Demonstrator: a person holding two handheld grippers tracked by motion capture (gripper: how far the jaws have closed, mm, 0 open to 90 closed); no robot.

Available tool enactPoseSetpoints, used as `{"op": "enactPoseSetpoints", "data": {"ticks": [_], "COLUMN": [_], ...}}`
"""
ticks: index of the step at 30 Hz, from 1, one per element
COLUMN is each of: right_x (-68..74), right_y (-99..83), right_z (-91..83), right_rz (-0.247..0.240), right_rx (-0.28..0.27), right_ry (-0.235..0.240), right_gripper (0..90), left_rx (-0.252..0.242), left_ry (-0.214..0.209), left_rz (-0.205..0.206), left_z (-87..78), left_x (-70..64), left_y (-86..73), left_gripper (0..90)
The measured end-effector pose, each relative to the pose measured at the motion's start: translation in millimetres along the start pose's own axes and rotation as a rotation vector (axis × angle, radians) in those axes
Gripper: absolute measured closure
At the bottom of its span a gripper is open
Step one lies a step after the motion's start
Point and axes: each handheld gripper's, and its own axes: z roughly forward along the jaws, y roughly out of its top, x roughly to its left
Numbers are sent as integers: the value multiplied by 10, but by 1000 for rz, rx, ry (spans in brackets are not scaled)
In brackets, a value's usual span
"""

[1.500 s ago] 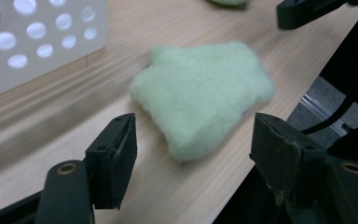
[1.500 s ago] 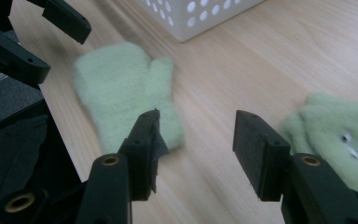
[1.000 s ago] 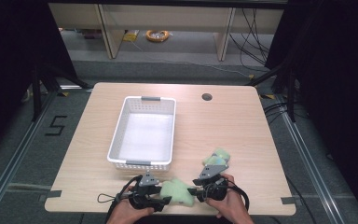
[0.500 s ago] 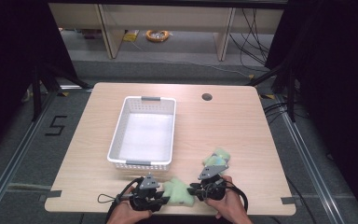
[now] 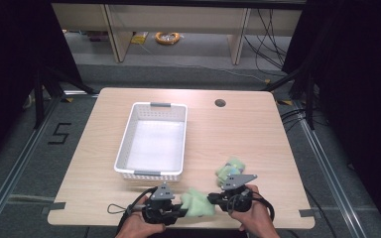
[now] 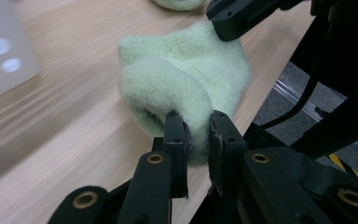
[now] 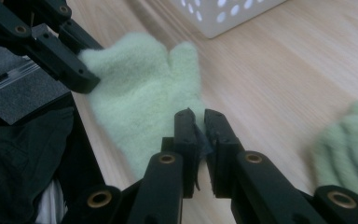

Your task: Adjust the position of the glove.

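Here, both claws are gripping one pale green sock (image 5: 197, 204) at the table's (image 5: 238, 129) near edge: the left claw (image 6: 196, 122) is clamped on one end, the right claw (image 7: 200, 116) is pinching the other edge. A second green sock (image 5: 229, 167) is lying just beyond the right claw, and a white basket (image 5: 129, 144) is sitting behind.

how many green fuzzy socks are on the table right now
2. One green sock is held between the left gripper and right gripper at the near edge; the other sock lies just beyond the right gripper.
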Motion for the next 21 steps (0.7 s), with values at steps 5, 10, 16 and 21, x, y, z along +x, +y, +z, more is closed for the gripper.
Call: {"op": "enactPoseSetpoints", "data": {"ticks": [5, 10, 16, 21], "right_x": [-126, -216, -271, -275], "right_y": [-105, -179, -254, -282], "right_z": [-181, -238, -213, -153], "right_rz": [30, 56, 77, 93], "right_rx": [13, 33, 68, 89], "right_ry": [-27, -38, -47, -51], "right_gripper": [846, 845, 843, 839], "left_rx": [8, 32, 56, 66], "left_ry": [-26, -35, -46, -42], "left_rz": [36, 26, 8, 17], "left_z": [162, 312, 427, 442], "left_x": [-104, -114, -70, -50], "left_y": [126, 171, 148, 110], "left_gripper": [781, 779, 772, 759]}}
